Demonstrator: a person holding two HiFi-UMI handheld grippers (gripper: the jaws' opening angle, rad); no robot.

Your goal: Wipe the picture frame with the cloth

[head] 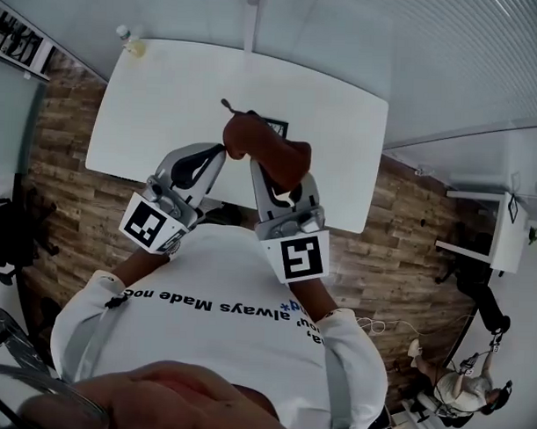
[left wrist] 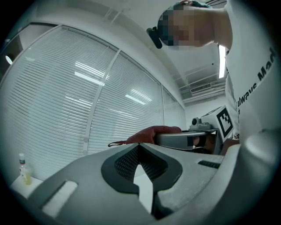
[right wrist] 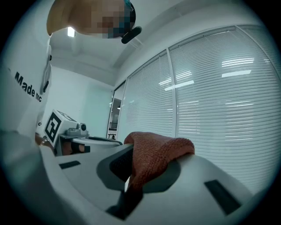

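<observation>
In the head view both grippers are lifted up in front of the person's chest, above the white table [head: 167, 100]. My right gripper [head: 261, 165] is shut on a reddish-brown cloth [head: 266, 148], which bunches over its tips. The right gripper view shows the cloth [right wrist: 153, 154] draped over the shut jaws and pinched between them. Beside it my left gripper [head: 220, 150] has its jaws together with nothing in them; its tips [left wrist: 138, 146] point toward the window blinds. Only a dark corner of the picture frame [head: 277, 127] shows on the table, behind the cloth.
A small bottle [head: 129, 42] stands at the table's far left corner, also visible as the bottle [left wrist: 24, 169] in the left gripper view. Window blinds [right wrist: 219, 88] run behind the table. Wood floor surrounds it. Another person [head: 460, 387] is at the lower right.
</observation>
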